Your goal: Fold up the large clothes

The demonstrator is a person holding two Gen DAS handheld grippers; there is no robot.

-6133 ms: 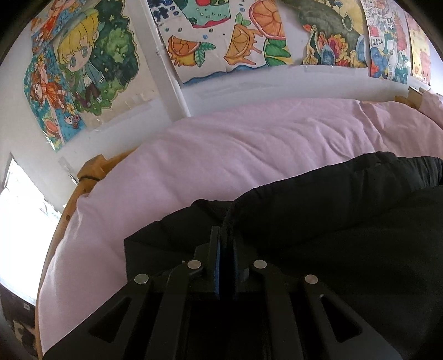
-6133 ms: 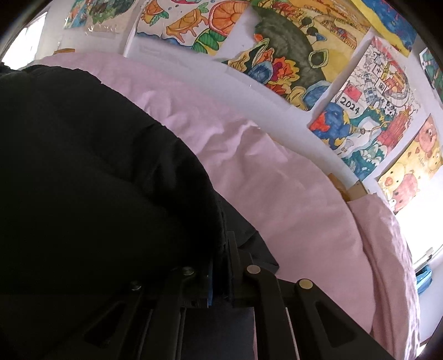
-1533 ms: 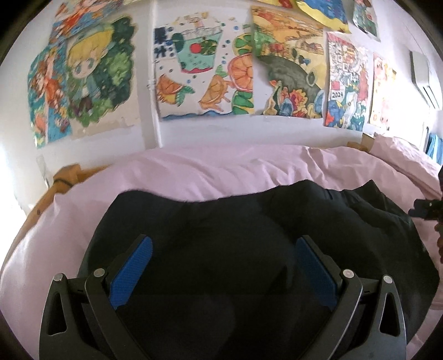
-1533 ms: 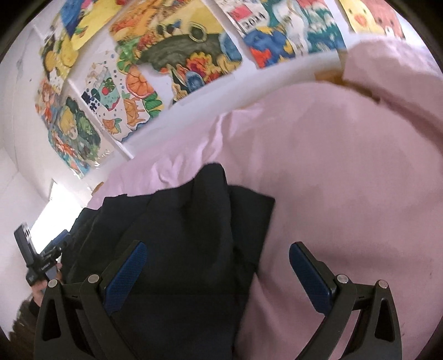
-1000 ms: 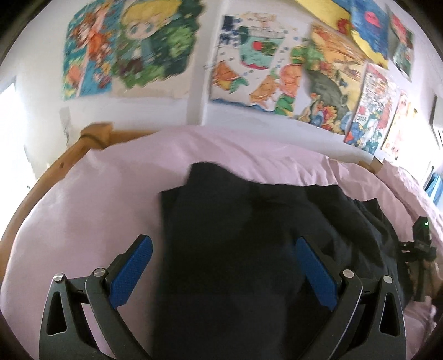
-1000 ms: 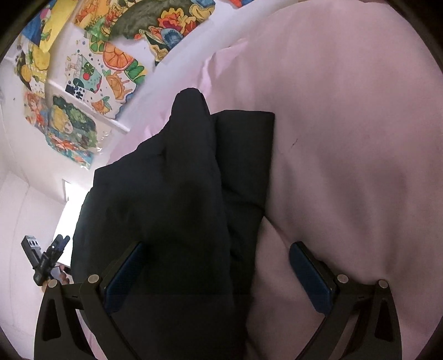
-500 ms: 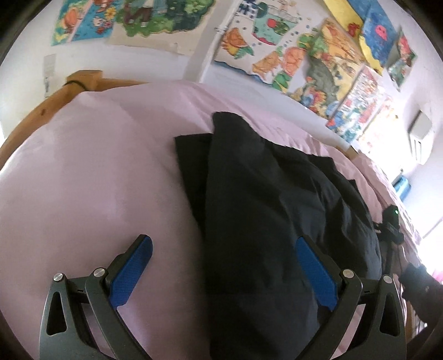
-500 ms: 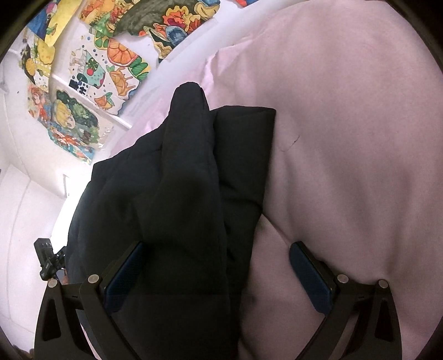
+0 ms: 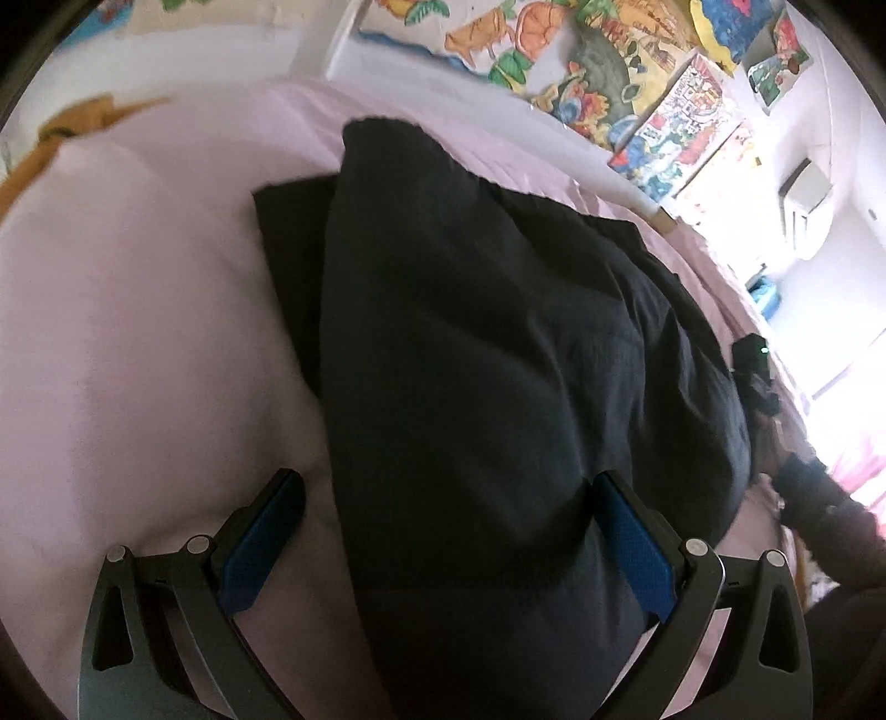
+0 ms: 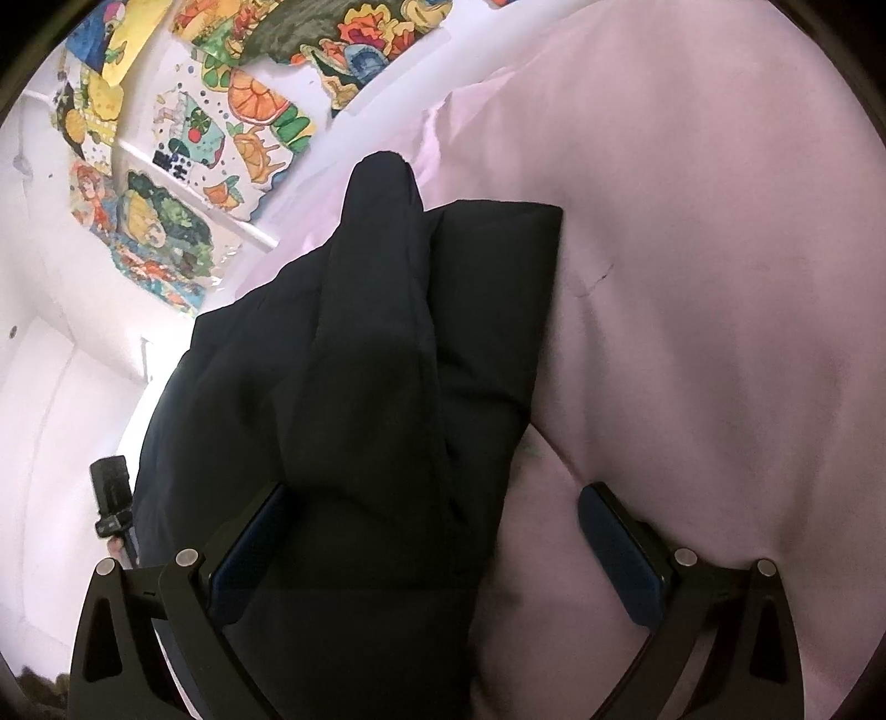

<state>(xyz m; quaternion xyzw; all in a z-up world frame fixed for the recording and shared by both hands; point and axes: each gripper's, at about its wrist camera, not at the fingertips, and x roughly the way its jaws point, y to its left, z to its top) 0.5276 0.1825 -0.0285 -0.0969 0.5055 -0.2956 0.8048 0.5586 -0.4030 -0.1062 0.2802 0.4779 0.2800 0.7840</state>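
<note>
A large black padded garment (image 9: 498, 360) lies folded on a pink bed cover (image 9: 138, 304). In the left wrist view my left gripper (image 9: 448, 504) hovers open over its near end, blue pads wide apart, one over the cover and one over the cloth. The right wrist view shows the same garment (image 10: 376, 387) from its other end, a folded sleeve or flap pointing to the wall. My right gripper (image 10: 437, 509) is open above that end, holding nothing. The opposite gripper shows small at the far end in each view: right one (image 9: 756, 382), left one (image 10: 113, 498).
Colourful drawings (image 9: 581, 50) are taped on the white wall behind the bed. A wooden bed corner (image 9: 50, 144) sits far left. The pink cover (image 10: 720, 304) spreads wide to the right of the garment. A dark sleeve (image 9: 819, 509) shows at right.
Both grippers let go of the garment and opened, then pulled back. The left view has swung right and moved closer over the garment's near end. The right gripper barely moved in the last half second.
</note>
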